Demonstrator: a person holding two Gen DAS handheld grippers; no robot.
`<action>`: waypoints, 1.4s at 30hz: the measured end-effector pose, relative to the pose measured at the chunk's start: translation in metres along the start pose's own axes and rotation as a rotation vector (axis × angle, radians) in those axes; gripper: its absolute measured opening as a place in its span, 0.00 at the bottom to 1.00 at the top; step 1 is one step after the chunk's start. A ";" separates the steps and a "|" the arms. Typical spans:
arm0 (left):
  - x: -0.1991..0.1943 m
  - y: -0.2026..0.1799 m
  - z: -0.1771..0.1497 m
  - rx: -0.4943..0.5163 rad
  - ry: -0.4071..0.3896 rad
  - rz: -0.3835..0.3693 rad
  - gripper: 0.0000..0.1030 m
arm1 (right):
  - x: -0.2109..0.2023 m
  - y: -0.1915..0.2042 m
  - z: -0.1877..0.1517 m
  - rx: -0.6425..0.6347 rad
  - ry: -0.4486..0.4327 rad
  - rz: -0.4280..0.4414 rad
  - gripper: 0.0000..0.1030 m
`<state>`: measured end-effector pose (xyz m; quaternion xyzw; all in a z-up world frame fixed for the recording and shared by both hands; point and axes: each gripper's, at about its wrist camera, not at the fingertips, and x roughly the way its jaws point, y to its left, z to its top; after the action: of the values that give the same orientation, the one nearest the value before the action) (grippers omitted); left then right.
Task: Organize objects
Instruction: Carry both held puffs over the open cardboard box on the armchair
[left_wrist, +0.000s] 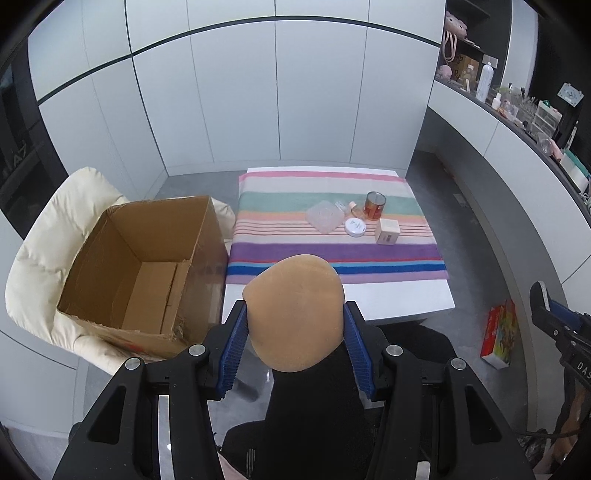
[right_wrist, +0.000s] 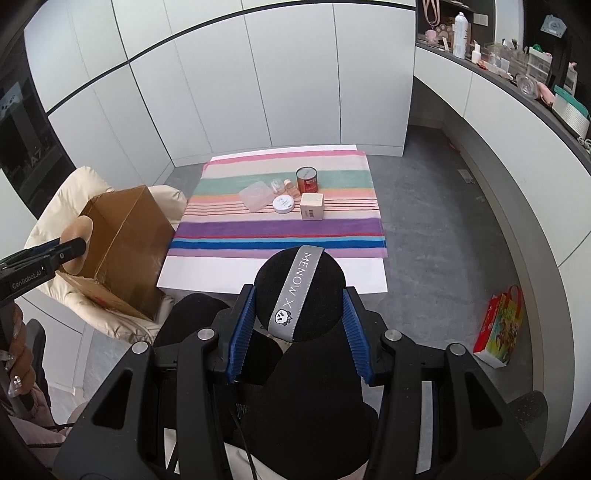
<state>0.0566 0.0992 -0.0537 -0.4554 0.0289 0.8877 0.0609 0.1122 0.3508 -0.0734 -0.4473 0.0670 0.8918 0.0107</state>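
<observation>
My left gripper (left_wrist: 295, 306) is shut on a tan round puff (left_wrist: 293, 314), held in front of the white table's near edge (left_wrist: 332, 299). My right gripper (right_wrist: 299, 291) is shut on a black round puff (right_wrist: 299, 295) with a grey ribbon across it. An open, empty cardboard box (left_wrist: 159, 202) stands to the left of the table. On the striped cloth (left_wrist: 332, 254) lie a red can (left_wrist: 375, 206), a clear square container (left_wrist: 325, 216), a white round tin (left_wrist: 355, 226), a cream small box (left_wrist: 388, 230) and small bottles (left_wrist: 351, 206). The right wrist view shows the left gripper (right_wrist: 70, 247) beside the box (right_wrist: 122, 236).
The box rests on a cream padded chair (left_wrist: 44, 251). A colourful carton (left_wrist: 500, 332) stands on the grey floor at the right. A curved counter (left_wrist: 517, 107) with bottles and clutter runs along the right wall. A person's hand (right_wrist: 18, 354) shows at the lower left.
</observation>
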 end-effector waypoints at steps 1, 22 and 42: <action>0.000 0.000 0.000 0.000 -0.001 0.002 0.51 | 0.002 0.001 0.001 -0.003 0.005 0.000 0.47; 0.014 0.035 -0.013 -0.074 0.020 0.026 0.51 | 0.026 0.035 0.012 -0.083 0.067 0.026 0.47; -0.033 0.156 -0.079 -0.316 0.000 0.204 0.51 | 0.047 0.187 0.011 -0.410 0.089 0.251 0.47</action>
<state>0.1185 -0.0667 -0.0735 -0.4541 -0.0649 0.8827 -0.1017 0.0603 0.1649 -0.0833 -0.4671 -0.0600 0.8606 -0.1939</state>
